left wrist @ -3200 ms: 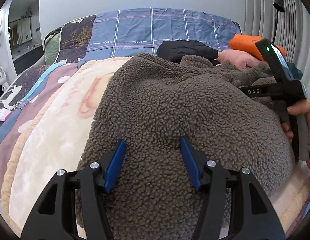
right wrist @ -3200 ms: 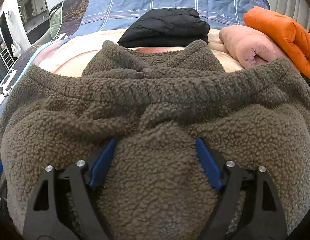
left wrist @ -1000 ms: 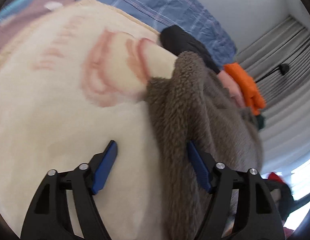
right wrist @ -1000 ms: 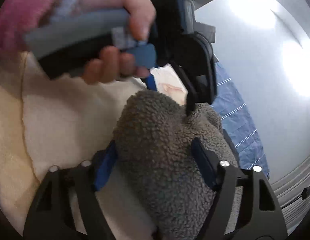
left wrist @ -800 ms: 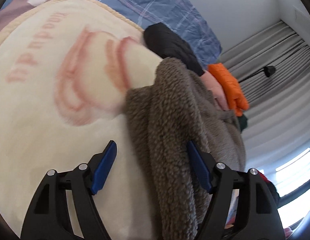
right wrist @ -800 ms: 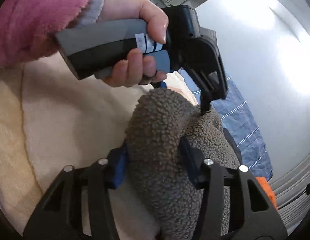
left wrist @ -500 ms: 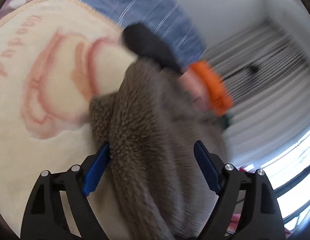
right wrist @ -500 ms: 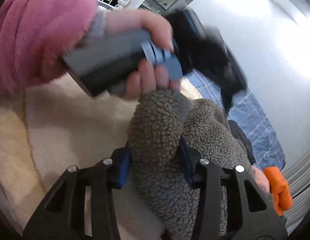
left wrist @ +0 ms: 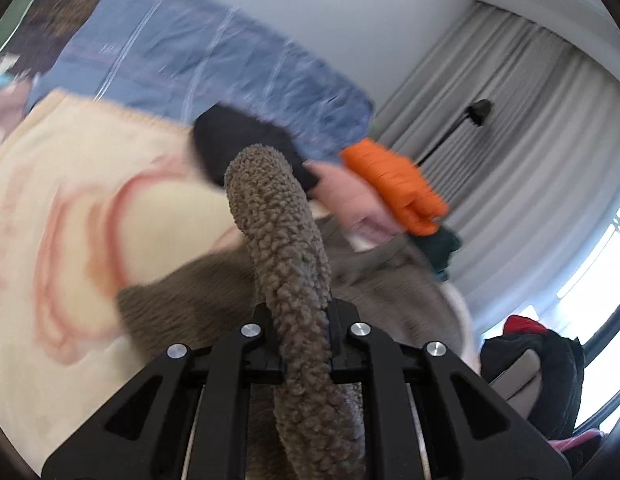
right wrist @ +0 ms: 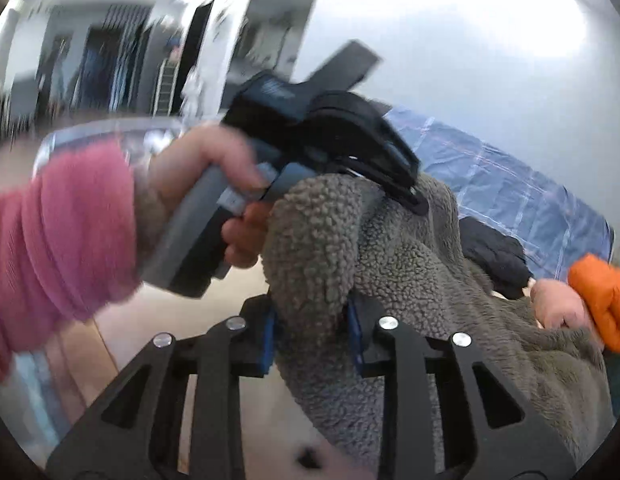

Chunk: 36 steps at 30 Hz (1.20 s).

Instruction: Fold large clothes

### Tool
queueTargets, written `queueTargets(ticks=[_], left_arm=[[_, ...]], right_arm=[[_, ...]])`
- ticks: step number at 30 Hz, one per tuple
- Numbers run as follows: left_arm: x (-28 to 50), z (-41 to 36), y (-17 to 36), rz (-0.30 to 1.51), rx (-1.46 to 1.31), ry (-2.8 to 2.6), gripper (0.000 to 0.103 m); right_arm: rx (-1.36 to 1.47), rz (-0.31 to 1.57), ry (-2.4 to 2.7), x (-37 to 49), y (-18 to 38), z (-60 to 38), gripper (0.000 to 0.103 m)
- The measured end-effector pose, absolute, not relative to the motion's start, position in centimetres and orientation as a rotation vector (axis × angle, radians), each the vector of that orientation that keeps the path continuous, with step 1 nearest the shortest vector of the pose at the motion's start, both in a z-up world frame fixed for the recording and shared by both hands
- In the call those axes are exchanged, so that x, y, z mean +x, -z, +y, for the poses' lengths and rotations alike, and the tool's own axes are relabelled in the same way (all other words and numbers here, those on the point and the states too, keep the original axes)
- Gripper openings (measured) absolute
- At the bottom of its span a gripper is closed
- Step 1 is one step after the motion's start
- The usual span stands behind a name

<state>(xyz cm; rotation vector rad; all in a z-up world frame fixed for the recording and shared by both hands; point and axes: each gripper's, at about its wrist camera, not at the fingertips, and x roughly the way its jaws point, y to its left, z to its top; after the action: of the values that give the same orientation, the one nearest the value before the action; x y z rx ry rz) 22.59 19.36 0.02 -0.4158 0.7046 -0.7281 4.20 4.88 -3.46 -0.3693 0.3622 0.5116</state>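
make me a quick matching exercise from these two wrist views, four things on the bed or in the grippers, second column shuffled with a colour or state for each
Column 1
1. fleece garment
2. puffy jacket
3. folded black garment
4. left gripper

Column 2
A. orange
B. shut on fabric
C. grey-brown, pinched by both grippers
D. lying by the blue checked bedding

Pairs: 1-C, 2-A, 3-D, 4-B

A grey-brown sherpa fleece garment (left wrist: 285,248) is lying bunched on the bed, one thick fold standing up in a ridge, its far part spreading toward what is probably the collar, though blur is hiding detail.
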Motion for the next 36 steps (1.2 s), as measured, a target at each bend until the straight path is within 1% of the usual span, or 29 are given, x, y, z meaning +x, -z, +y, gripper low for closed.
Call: queueTargets(ticks=[3,7,9,12,18,20,24,26,29,32,34,35,36], left_arm=[[22.3,15.9,-3.9,0.668,-0.374,0.763,0.012],[22.1,8.8,-8.3,0.653,-0.251,0.784,0.012],[22.1,5.7,-9.1,0.662,-0.196,0.787,0.012],[22.2,-1.2,-10.2,0.691,-0.088,0.795,0.012],[22.7,-13.8,-7.8,0.762,0.138,0.825,0.012],[23.1,-17.8,-6.0,0.79,0.209,0.849,0.013],[23.2,-24.4,-0.4,0.873,0.337,0.869,0.014],[23.5,-27.0,3.0,0.918,0.399,0.868,0.017],[23.3,-28.9,4.9,0.94,0.445,0.877,0.022],[22.6,-29.6,4.9,0.925,0.483,0.893,0.027],[22.6,-29.8,5.0,0.926,0.489,0.89,0.027],[22.7,-29.7,4.9,0.928,0.482,0.892,0.027],[23.0,-29.4,4.9,0.932,0.468,0.898,0.027]], right_arm=[[-0.247,0.318,-0.487,4.1,0.1,0.7,0.027],[-0.073,0.291,-0.458,4.2,-2.8,-5.7,0.027],[0.02,0.285,-0.437,4.5,-3.8,-9.7,0.026],[0.155,0.288,-0.408,4.4,-4.2,-15.4,0.026],[0.408,0.32,-0.336,3.4,-1.8,-26.7,0.026],[0.472,0.348,-0.31,3.3,-0.3,-29.9,0.026],[0.604,0.458,-0.255,2.9,4.8,-35.3,0.026],[0.66,0.512,-0.231,2.9,7.4,-36.8,0.026],[0.697,0.542,-0.224,2.7,9.6,-37.9,0.028],[0.7,0.549,-0.259,2.7,10.0,-38.7,0.037],[0.649,0.542,-0.232,2.2,9.4,-38.8,0.055],[0.623,0.535,-0.223,2.1,9.1,-38.7,0.058],[0.596,0.523,-0.214,1.5,8.6,-38.4,0.063]])
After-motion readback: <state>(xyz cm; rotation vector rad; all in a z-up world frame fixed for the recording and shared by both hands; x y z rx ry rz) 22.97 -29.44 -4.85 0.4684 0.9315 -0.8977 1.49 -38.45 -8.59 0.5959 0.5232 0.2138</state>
